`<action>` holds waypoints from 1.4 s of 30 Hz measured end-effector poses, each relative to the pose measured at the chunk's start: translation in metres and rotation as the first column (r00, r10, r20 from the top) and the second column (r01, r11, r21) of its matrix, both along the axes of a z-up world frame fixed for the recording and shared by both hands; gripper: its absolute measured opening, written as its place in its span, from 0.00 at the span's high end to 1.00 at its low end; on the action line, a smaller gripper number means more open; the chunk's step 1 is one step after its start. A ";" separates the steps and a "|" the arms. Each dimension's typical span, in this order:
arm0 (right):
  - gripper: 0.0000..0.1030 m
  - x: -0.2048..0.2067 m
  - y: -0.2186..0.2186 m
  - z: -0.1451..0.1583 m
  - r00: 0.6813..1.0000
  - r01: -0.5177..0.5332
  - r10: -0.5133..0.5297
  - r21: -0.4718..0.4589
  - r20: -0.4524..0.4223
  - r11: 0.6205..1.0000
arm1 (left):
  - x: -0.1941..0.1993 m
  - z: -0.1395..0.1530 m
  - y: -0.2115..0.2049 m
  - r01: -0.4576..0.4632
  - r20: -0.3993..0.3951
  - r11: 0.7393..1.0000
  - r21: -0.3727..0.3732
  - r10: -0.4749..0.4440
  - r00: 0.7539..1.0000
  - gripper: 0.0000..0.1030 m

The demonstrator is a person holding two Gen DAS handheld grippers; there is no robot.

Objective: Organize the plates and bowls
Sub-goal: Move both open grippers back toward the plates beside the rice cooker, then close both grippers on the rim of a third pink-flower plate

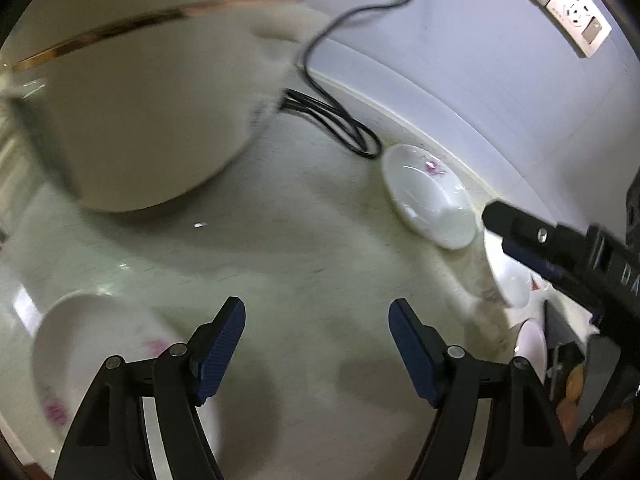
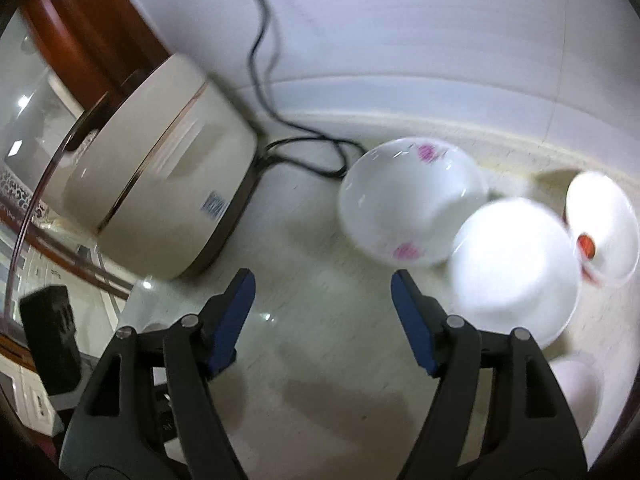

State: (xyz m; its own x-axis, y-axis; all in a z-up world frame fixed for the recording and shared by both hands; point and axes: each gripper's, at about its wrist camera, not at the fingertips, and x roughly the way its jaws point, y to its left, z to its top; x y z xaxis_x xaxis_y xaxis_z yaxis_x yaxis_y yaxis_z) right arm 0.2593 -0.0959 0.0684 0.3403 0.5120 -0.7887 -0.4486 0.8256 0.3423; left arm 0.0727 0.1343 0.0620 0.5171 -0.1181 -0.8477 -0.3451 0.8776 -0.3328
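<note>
My left gripper (image 1: 316,320) is open and empty above the pale counter (image 1: 300,248). A white bowl with pink flowers (image 1: 92,356) lies under its left finger. A white dish with a pink flower (image 1: 428,196) lies at the far right by the wall. My right gripper (image 1: 504,228) shows there over a plain white bowl (image 1: 512,280). In the right wrist view my right gripper (image 2: 322,294) is open and empty. Ahead of it sit a pink-flowered bowl (image 2: 408,216), a plain white bowl (image 2: 516,268) and a white bowl with a red mark (image 2: 604,224).
A cream rice cooker (image 1: 132,112) stands at the back left; it also shows in the right wrist view (image 2: 160,196). Its black cord (image 1: 340,124) loops on the counter. Wall sockets (image 1: 576,12) sit at upper right. Another white dish (image 1: 532,348) lies at the right edge.
</note>
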 end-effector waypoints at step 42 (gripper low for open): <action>0.78 0.159 0.023 -0.092 0.981 -0.052 -0.013 -0.324 -0.196 0.945 | 0.197 -0.069 -0.033 0.008 -0.084 0.998 -0.059 -0.013 0.996 0.85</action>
